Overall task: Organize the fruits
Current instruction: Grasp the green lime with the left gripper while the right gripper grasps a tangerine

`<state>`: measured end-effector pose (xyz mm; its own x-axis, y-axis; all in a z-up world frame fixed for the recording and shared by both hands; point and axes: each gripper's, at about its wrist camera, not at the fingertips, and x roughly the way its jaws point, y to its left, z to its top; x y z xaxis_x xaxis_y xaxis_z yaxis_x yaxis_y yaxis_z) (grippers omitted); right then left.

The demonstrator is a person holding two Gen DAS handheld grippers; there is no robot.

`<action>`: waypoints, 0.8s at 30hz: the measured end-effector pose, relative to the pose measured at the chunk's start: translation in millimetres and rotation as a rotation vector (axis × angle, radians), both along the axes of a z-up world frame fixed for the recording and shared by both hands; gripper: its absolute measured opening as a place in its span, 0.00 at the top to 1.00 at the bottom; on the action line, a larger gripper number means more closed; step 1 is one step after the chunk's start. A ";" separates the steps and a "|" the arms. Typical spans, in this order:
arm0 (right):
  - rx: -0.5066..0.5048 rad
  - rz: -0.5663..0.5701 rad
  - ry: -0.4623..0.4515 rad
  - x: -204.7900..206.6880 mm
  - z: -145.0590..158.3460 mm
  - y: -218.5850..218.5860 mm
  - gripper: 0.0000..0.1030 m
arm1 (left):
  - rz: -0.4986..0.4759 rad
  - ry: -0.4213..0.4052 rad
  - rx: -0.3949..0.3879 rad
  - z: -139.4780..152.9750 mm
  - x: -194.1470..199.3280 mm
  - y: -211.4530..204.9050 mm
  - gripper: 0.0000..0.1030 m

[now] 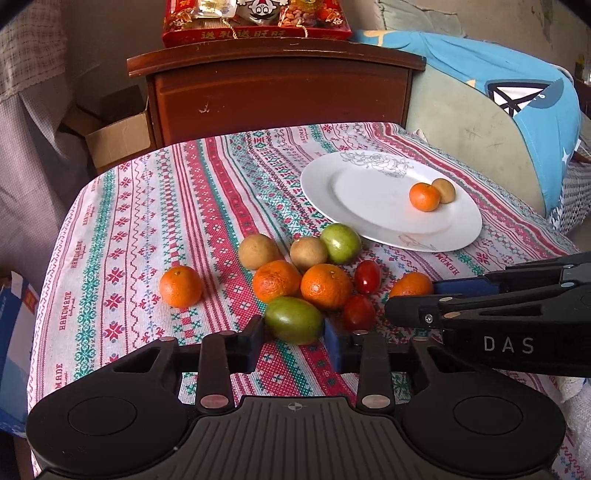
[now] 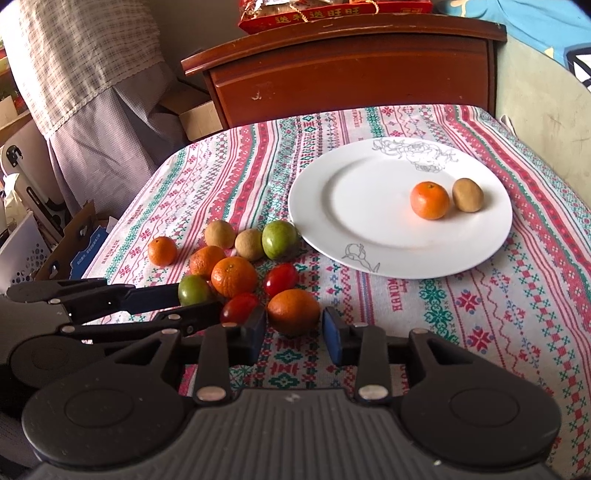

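On the patterned tablecloth [image 1: 166,206] lies a pile of small oranges, brown fruits, green fruits and red tomatoes. My left gripper [image 1: 293,334] is shut on the nearest green fruit [image 1: 293,319], both pads against its sides; the right wrist view shows the same grip [image 2: 197,301] from the side. My right gripper [image 2: 293,328] straddles an orange [image 2: 293,310] that rests on the cloth, with thin gaps at the pads, so it is open. The white plate [image 2: 351,206] behind carries one orange [image 2: 429,200] and one brown fruit [image 2: 468,194].
A lone orange [image 1: 181,286] sits left of the pile. Behind the table stand a wooden cabinet [image 1: 280,88] with a red gift box [image 1: 255,22] on top, a cardboard box [image 1: 118,136] and a blue cushion [image 1: 517,74]. The cloth drops off at the left edge.
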<state>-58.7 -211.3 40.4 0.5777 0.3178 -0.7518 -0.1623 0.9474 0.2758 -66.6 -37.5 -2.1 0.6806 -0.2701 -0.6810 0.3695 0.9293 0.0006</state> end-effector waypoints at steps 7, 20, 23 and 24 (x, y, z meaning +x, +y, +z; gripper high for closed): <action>0.010 -0.006 0.001 -0.6 1.3 -1.4 0.70 | 0.020 -0.002 -0.008 2.3 -1.5 3.7 0.69; -0.010 -0.068 -0.080 8.2 35.3 -17.3 0.70 | 0.009 -0.065 -0.132 41.6 2.3 0.2 0.69; 0.008 -0.085 -0.088 17.9 46.5 -29.2 0.70 | -0.011 -0.085 -0.134 51.6 11.7 -7.7 0.69; 0.004 -0.088 -0.095 21.3 48.7 -32.3 0.70 | -0.013 -0.092 -0.135 54.3 15.8 -9.7 0.69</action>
<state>-37.5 -243.6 89.1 0.6717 0.2659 -0.6915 -0.1043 0.9580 0.2671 -50.8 -47.2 52.3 0.7341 -0.3643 -0.5730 0.3857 0.9183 -0.0895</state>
